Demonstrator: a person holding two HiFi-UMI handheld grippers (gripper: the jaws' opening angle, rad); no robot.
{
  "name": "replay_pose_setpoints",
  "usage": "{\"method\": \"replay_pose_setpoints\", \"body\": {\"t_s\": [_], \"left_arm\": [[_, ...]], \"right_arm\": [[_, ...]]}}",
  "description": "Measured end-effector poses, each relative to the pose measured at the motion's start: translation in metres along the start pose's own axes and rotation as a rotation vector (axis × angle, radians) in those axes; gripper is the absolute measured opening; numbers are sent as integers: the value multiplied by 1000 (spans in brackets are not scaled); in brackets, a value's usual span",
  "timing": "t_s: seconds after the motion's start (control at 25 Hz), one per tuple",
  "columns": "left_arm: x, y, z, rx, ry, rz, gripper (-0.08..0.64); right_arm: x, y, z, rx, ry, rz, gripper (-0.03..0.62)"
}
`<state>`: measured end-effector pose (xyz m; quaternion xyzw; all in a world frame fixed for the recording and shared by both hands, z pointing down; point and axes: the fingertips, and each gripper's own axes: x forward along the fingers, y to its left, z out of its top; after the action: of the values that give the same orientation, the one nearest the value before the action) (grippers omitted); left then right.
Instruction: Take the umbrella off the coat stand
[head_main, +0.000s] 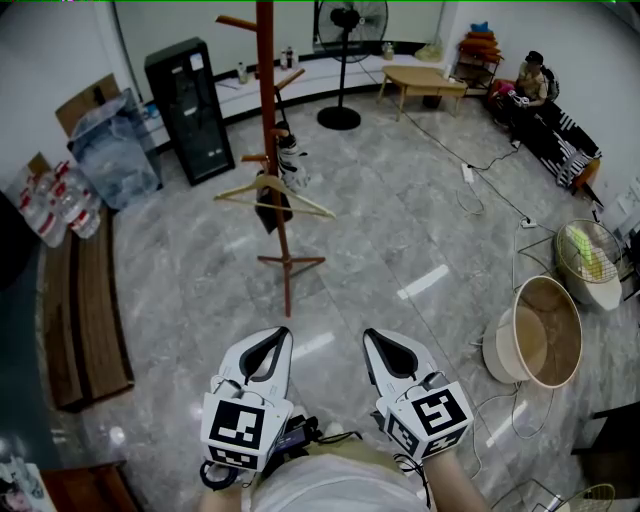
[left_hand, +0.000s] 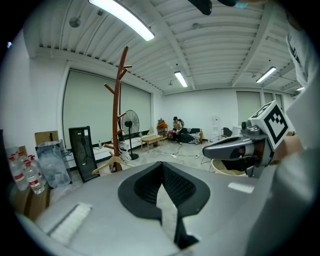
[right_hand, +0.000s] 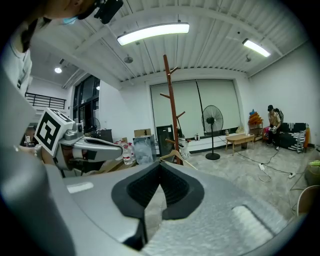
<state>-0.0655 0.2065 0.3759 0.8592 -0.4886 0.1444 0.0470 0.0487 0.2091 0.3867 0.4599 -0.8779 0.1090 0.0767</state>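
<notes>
One umbrella (head_main: 290, 160), folded, black-and-white striped, hangs on one stand (head_main: 266, 120), just above one wooden hanger (head_main: 270, 192). Two claws, well apart from stand: left claw (head_main: 282, 336) closed, empty; right claw (head_main: 371, 337) closed, empty.

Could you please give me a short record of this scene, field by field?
stand: upright, beyond both claws
hanger: hung on the stand
fan: behind the stand
left claw: shut, empty, short of the stand
right claw: shut, empty, short of the stand
task: not yet begun
</notes>
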Motion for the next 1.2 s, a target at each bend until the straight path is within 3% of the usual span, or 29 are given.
{"method": "replay_pose_setpoints", "body": {"t_s": [0.16,0.24,0.36,1.2], "left_arm": [[-2,1,3,-16,-15,-7,40],[-6,5,2,-21,-16,-11,55],[-9,8,1,-15,-9,-10,75],[-1,1,8,-12,-21,20,97]], "right_arm": [[2,4,6,6,-12,6,-2],[5,12,8,15,-16,16,57],[7,15,10,28,-26,18,87],[-7,-11,7,71,-56,-9,117]]}}
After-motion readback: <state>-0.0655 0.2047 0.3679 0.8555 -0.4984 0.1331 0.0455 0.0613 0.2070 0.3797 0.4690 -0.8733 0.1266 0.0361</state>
